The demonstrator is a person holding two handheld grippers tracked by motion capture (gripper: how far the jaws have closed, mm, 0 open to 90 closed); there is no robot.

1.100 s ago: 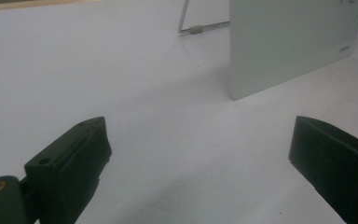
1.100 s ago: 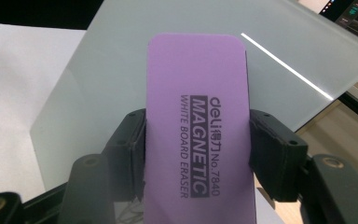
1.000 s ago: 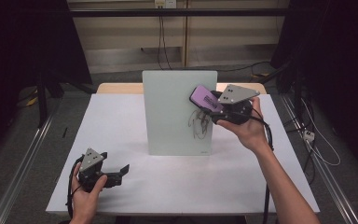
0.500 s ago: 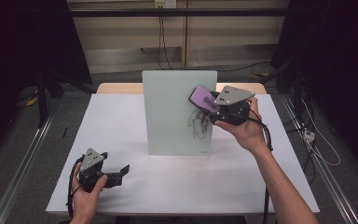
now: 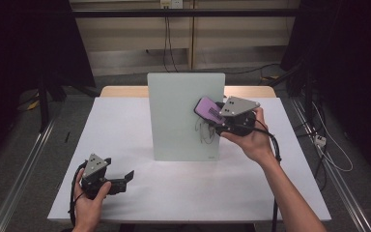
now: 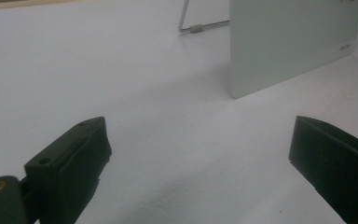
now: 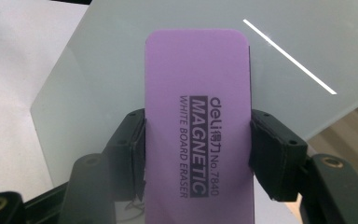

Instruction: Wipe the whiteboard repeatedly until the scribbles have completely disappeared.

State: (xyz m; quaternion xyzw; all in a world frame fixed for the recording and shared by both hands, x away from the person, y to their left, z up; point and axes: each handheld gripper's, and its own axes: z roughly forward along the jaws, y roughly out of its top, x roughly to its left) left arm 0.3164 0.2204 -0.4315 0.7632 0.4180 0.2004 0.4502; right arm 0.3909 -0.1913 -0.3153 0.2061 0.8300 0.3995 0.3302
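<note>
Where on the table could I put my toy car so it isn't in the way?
The left half of the table is bare, between the whiteboard and the left tool. The front middle is free too. Avoid the right side of the board: the right tool holds the purple eraser against it there.

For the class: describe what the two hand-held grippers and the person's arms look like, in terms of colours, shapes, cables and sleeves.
Both the left gripper and the right gripper are black, each with two blocky black jaws and a grey three-cornered plate on top. A black cable trails from each. Brass-coloured screw holes show near the jaw bases. The forearms are bare, with no sleeves visible.
</note>
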